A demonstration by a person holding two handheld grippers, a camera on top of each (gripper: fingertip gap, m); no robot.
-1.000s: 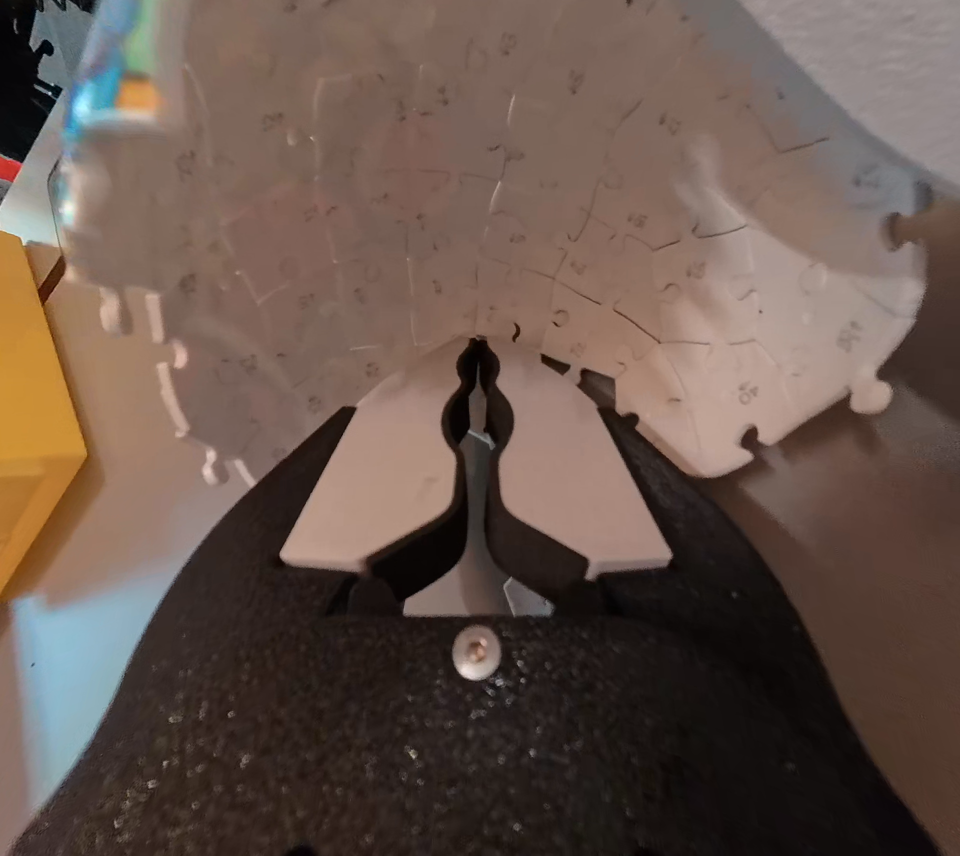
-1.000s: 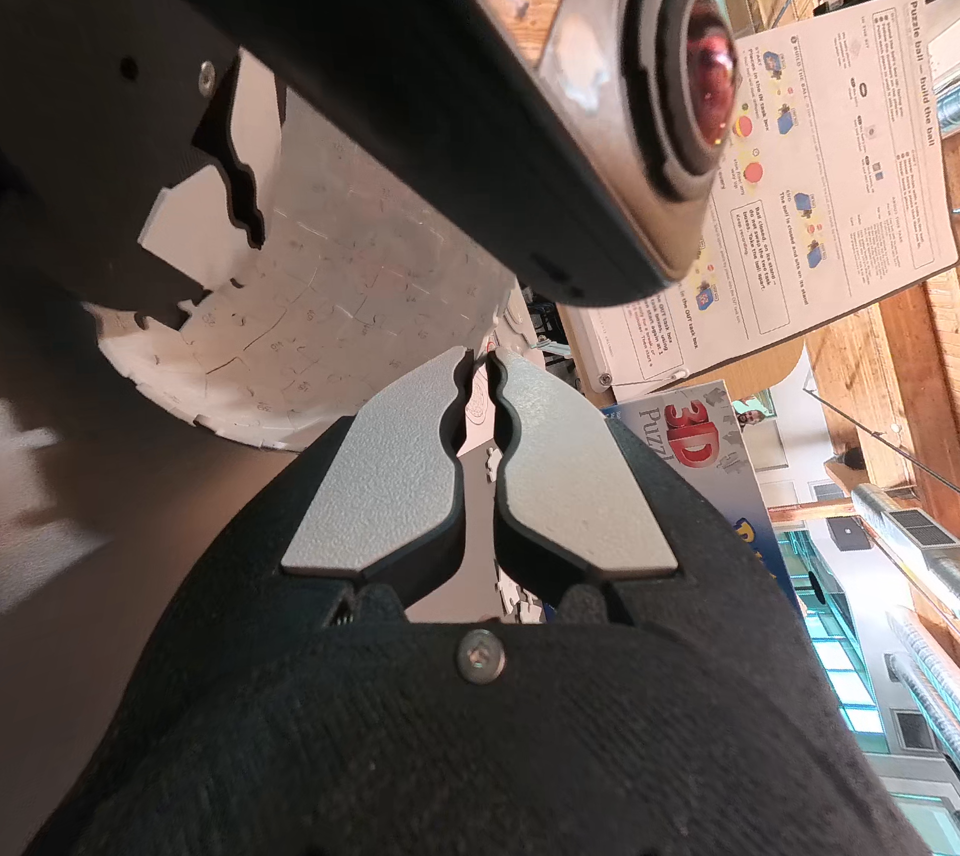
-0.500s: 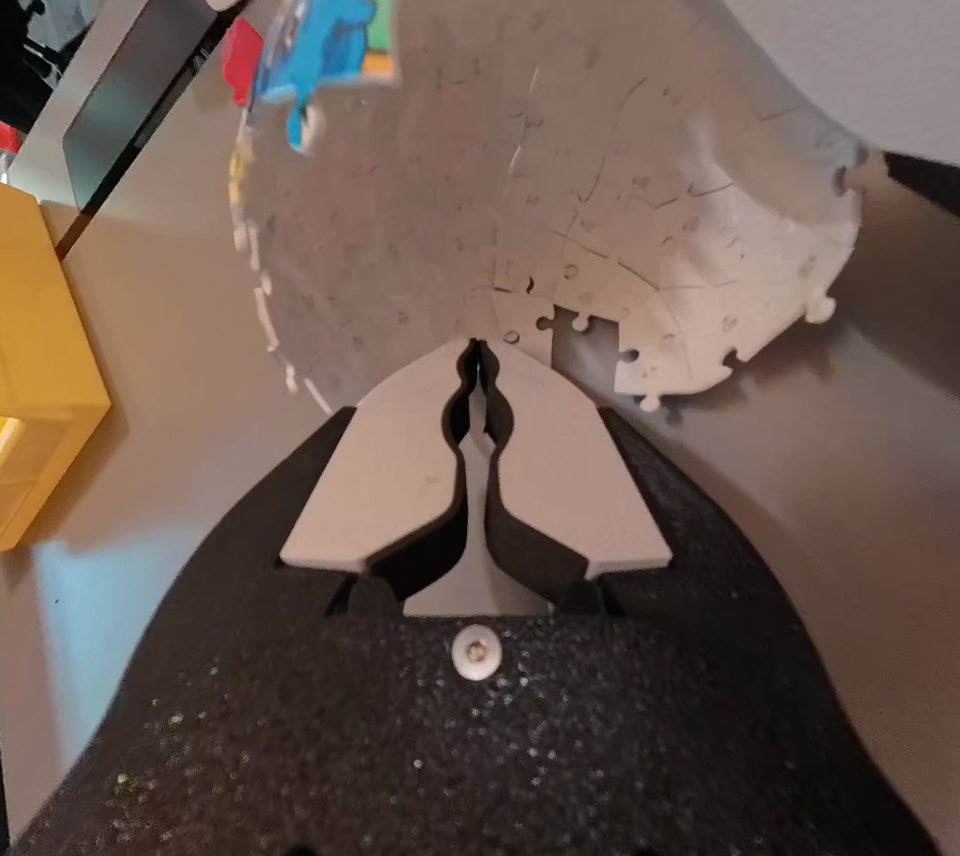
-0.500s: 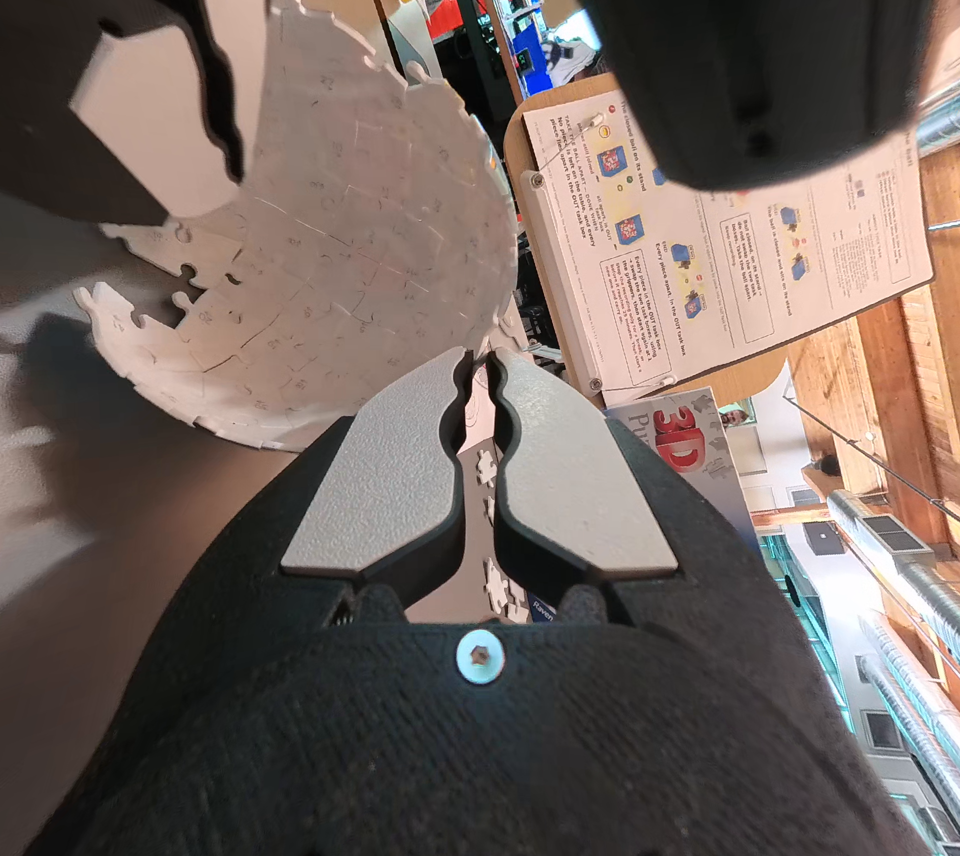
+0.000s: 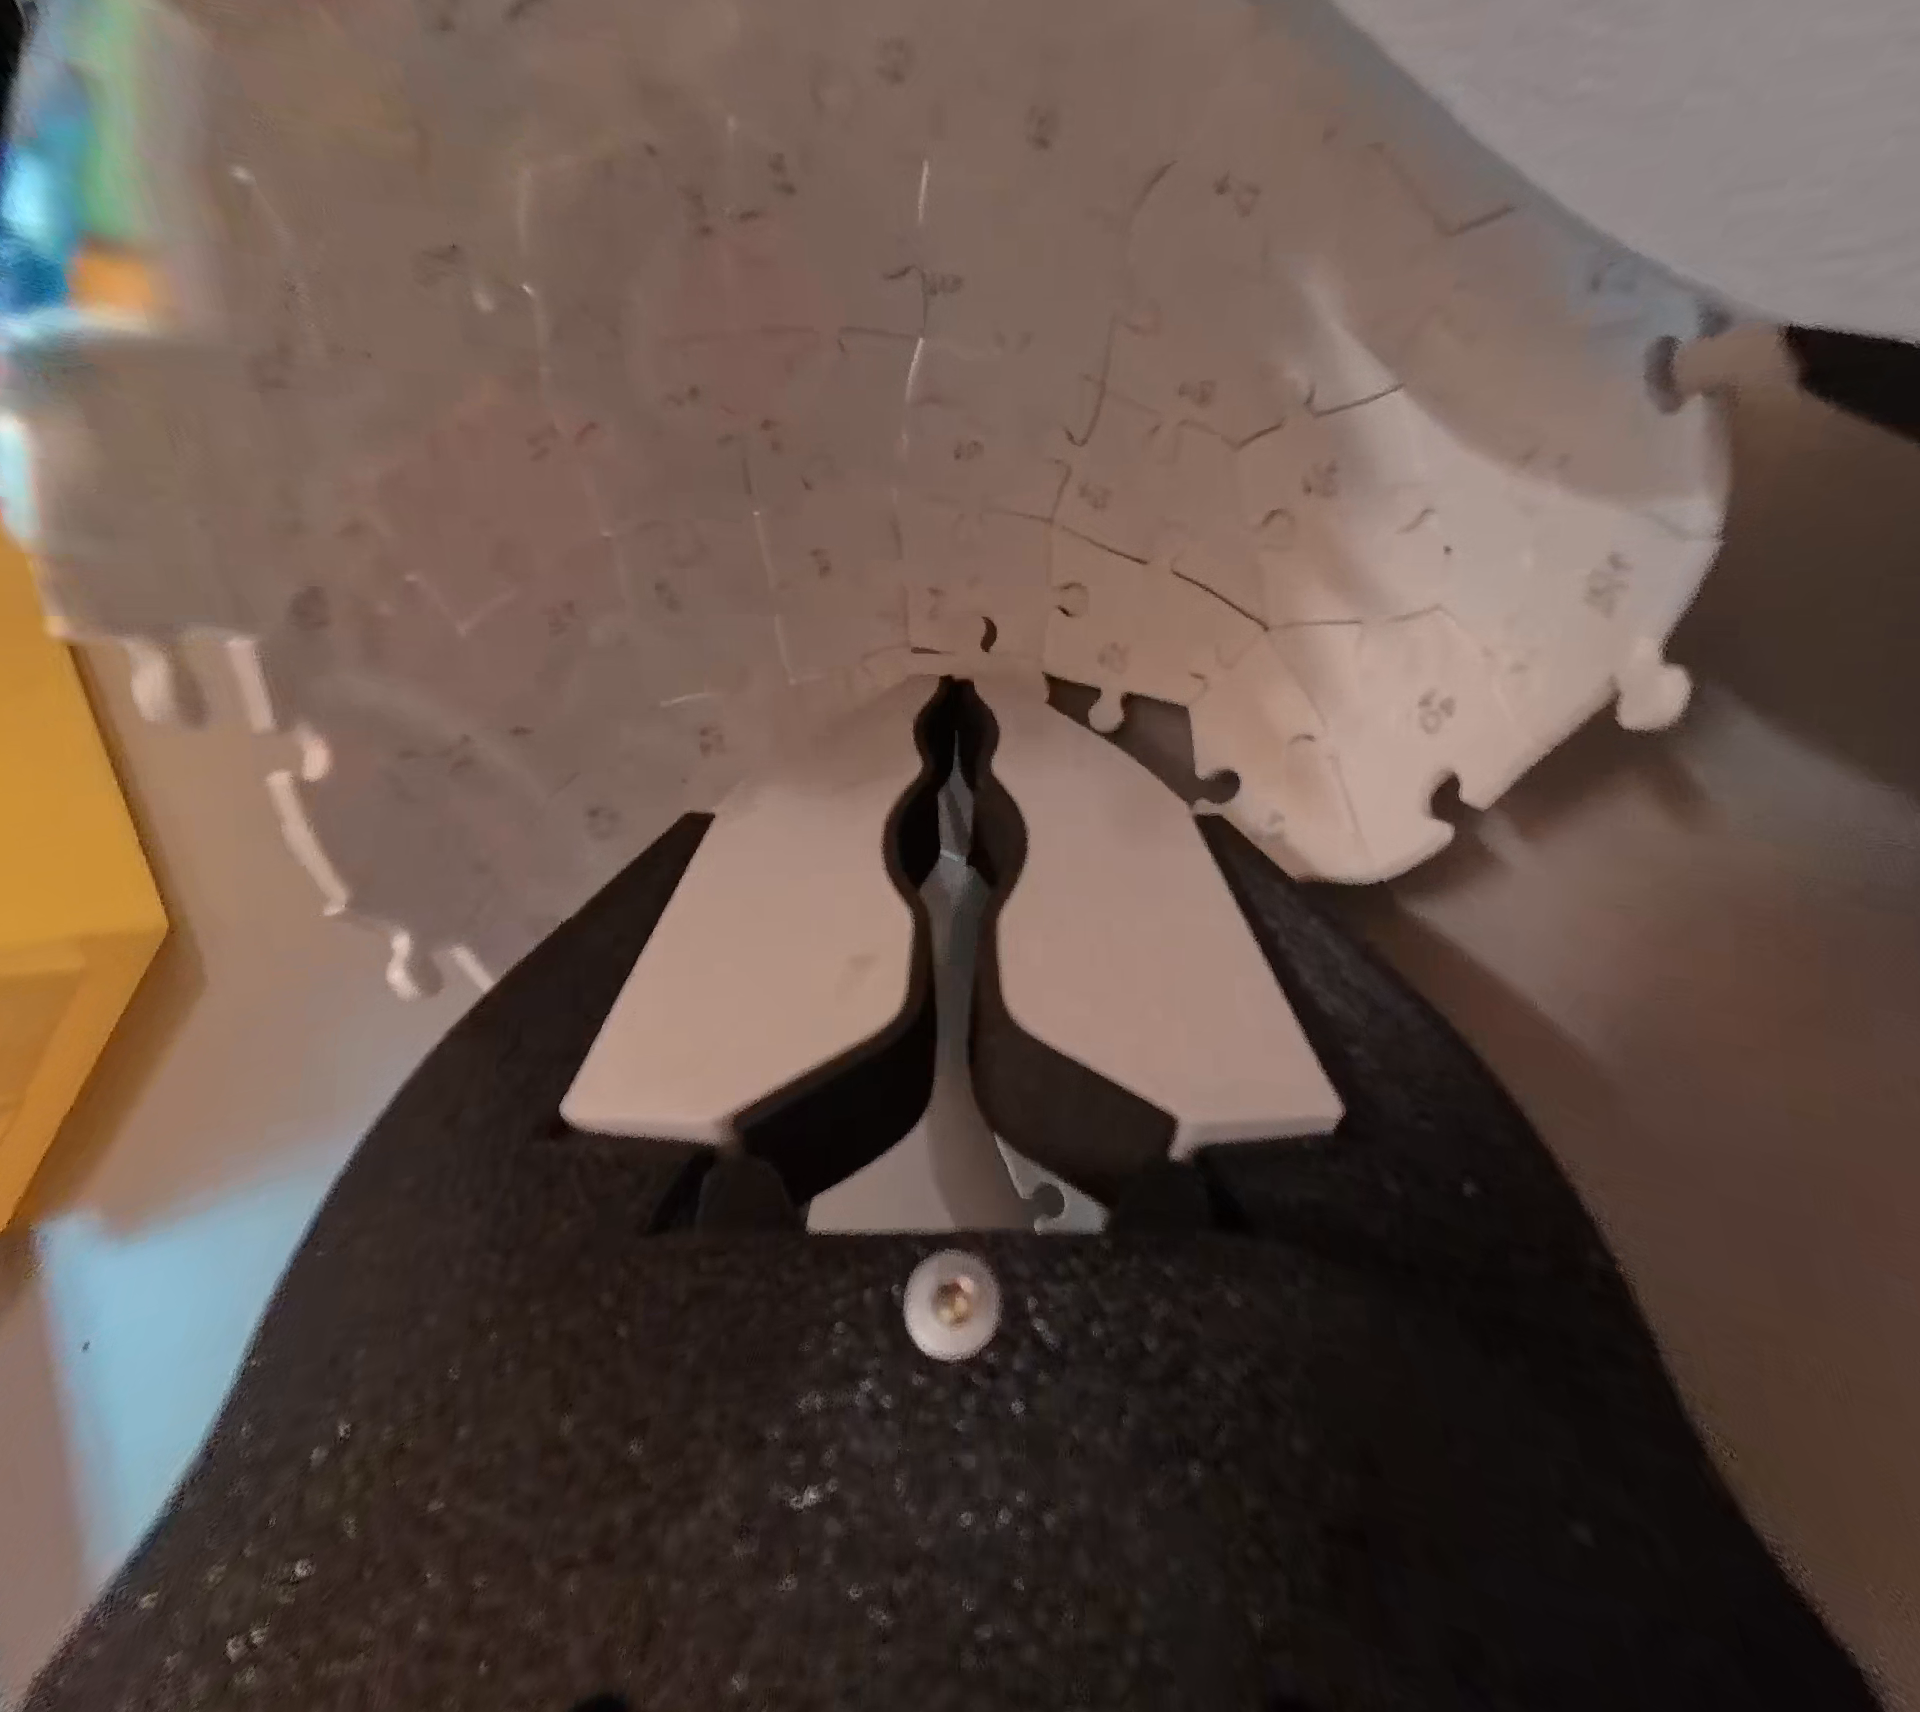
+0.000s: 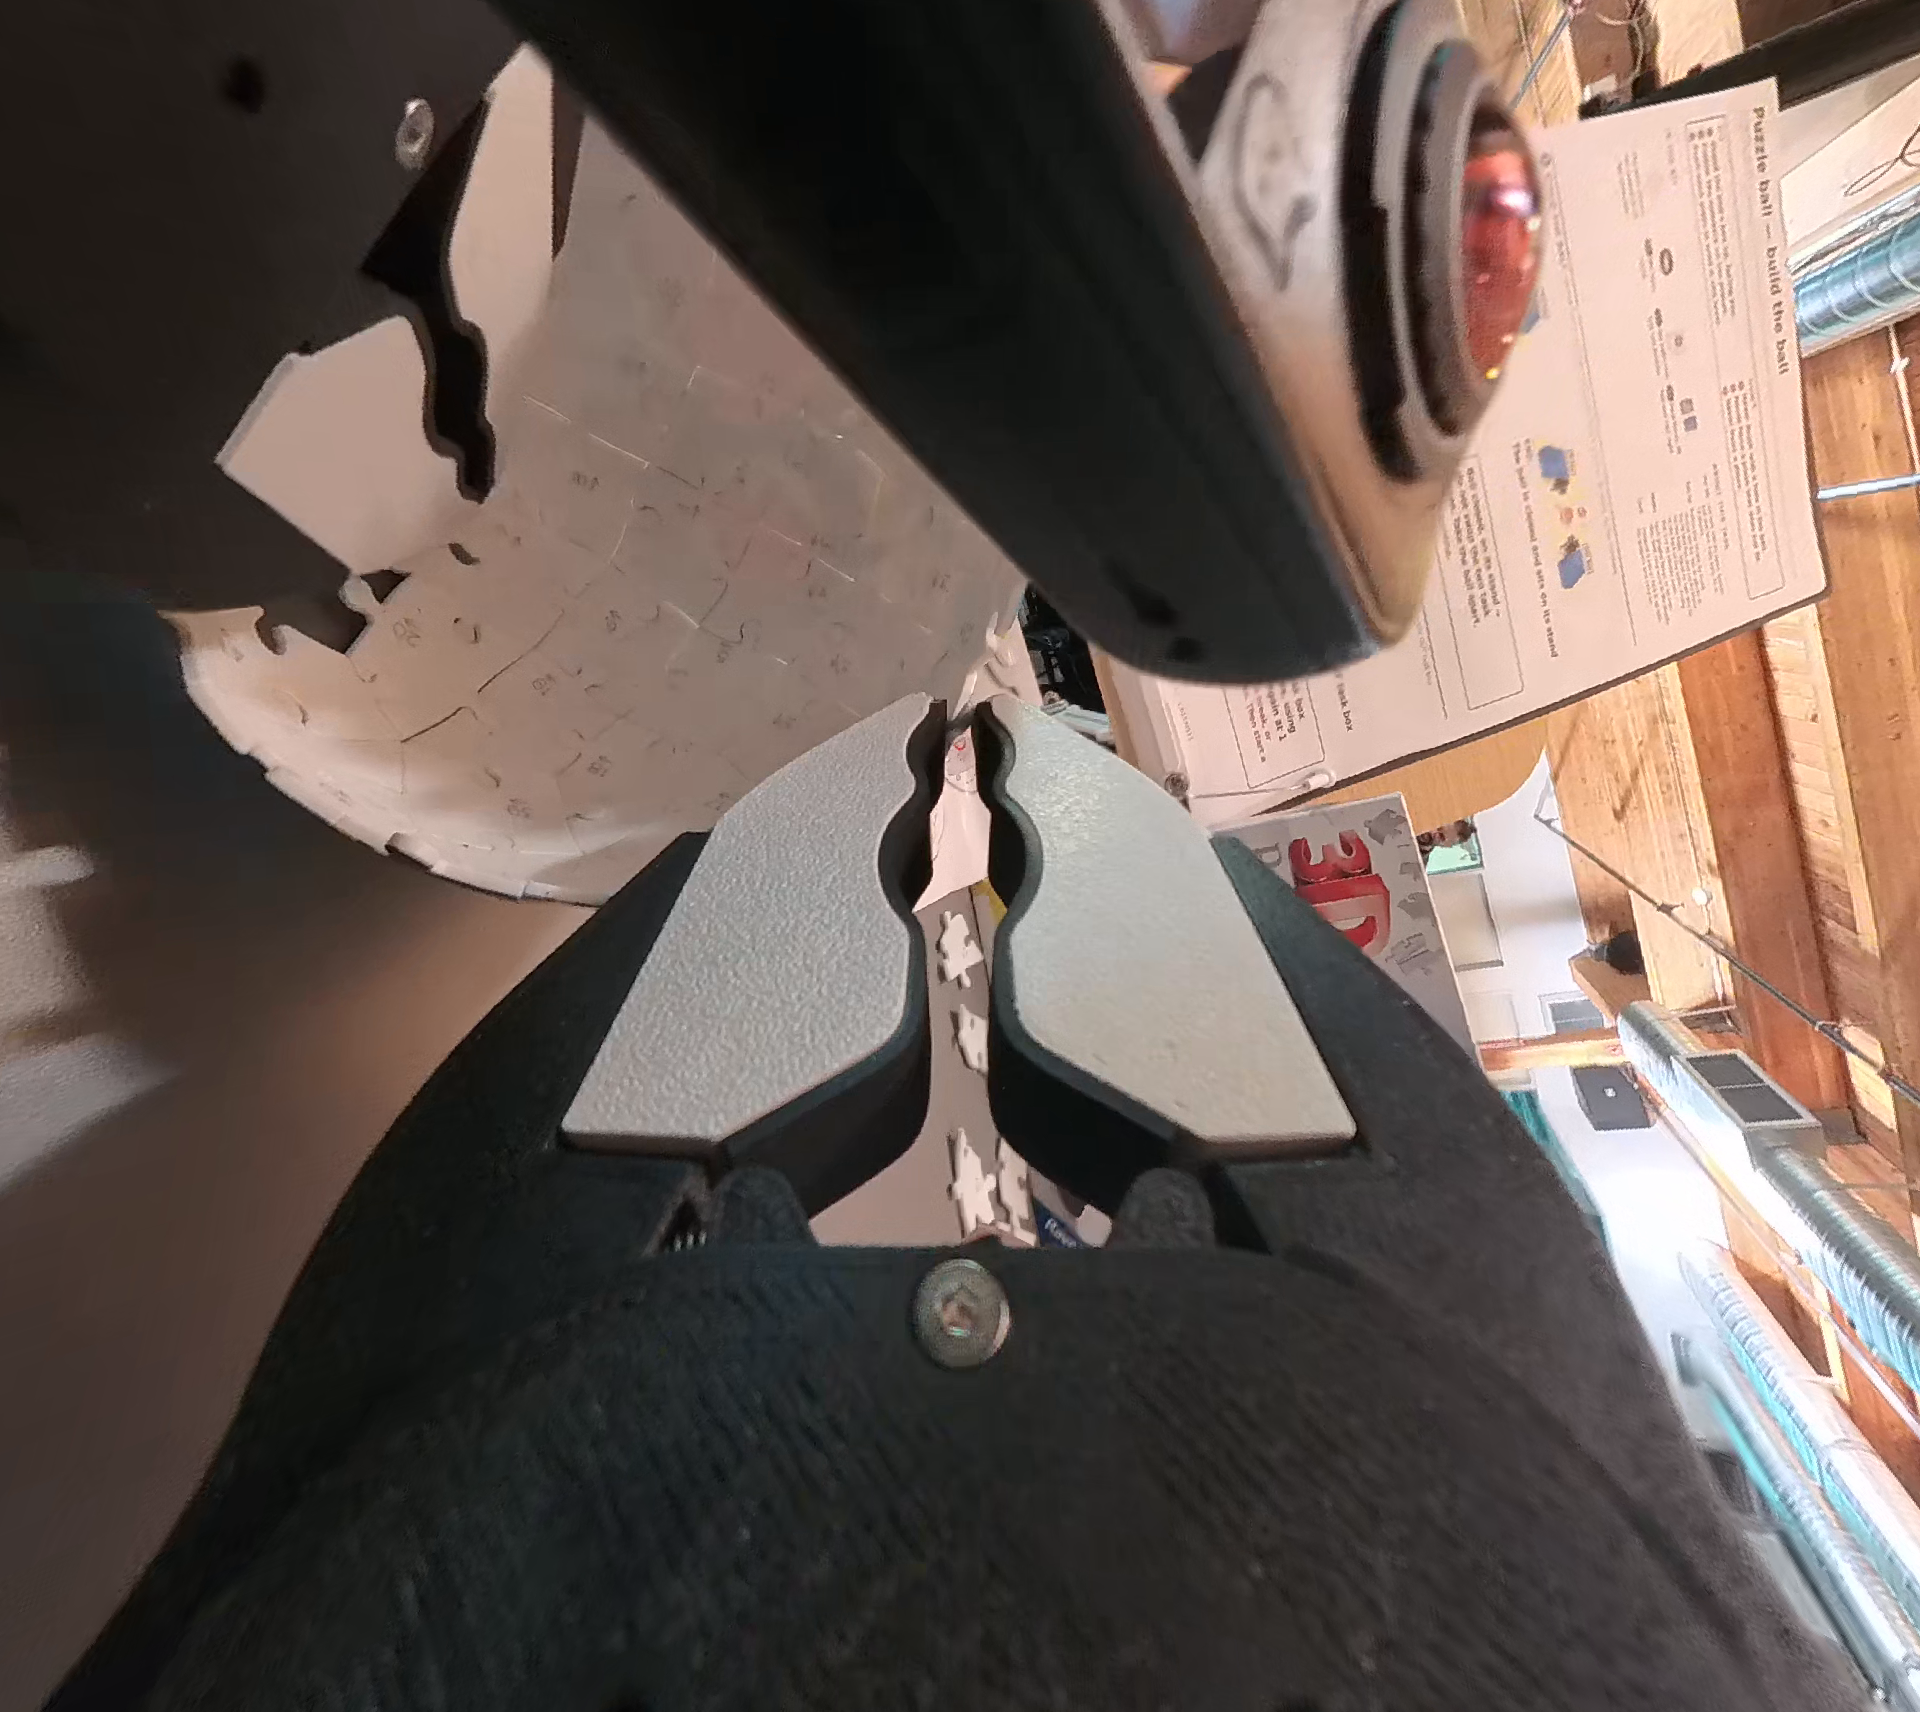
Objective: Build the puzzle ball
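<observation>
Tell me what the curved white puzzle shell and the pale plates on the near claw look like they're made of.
The curved white jigsaw-piece shell looks like matte rigid plastic: it holds its bowl shape, with clean interlocking seams and tabs. Card cannot be ruled out. The pale grey finger plates of the right claw look like hard plastic or coated metal with a fine pebbled finish, set in black bodies that look grainy, perhaps printed plastic.

**Warm light, soft focus up close**

The left wrist view is dim and warm. The curved white shell of joined puzzle pieces smears with motion blur on its left, sharper at its lower right edge, and it throws a soft shadow on the brown counter. In the right wrist view, daylight brightens the wooden ceiling beams at right; the near black tool body is blurred, and straight lines bend toward the edges.
</observation>
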